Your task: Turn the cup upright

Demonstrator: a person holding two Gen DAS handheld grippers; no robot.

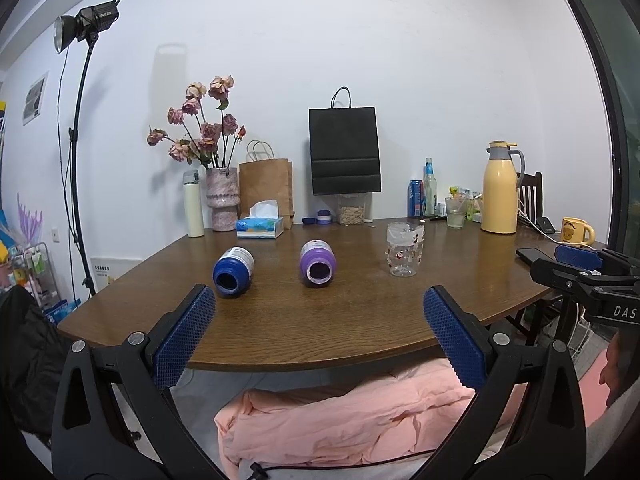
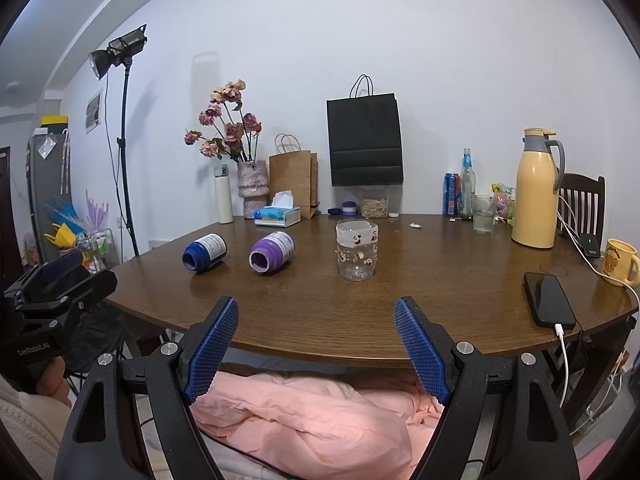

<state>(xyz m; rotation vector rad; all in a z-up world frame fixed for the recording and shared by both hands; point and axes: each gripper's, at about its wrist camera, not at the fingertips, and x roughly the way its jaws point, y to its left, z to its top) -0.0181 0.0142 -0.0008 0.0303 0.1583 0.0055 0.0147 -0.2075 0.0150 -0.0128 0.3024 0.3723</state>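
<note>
A clear glass cup (image 1: 405,250) with cartoon prints stands on the brown table (image 1: 320,320); whether mouth up or down I cannot tell. It also shows in the right wrist view (image 2: 356,250). A blue cup (image 1: 233,271) and a purple cup (image 1: 317,263) lie on their sides, mouths towards me, also in the right wrist view as blue (image 2: 204,252) and purple (image 2: 271,252). My left gripper (image 1: 319,304) is open and empty at the table's near edge. My right gripper (image 2: 316,314) is open and empty, in front of the glass cup.
Along the back stand a white flask (image 1: 193,204), flower vase (image 1: 222,198), tissue box (image 1: 260,226), paper bags (image 1: 345,150), bottles and a yellow thermos jug (image 2: 535,192). A phone (image 2: 549,299) on a cable and a yellow mug (image 2: 622,262) lie at the right. Pink bedding (image 2: 304,420) lies below the edge.
</note>
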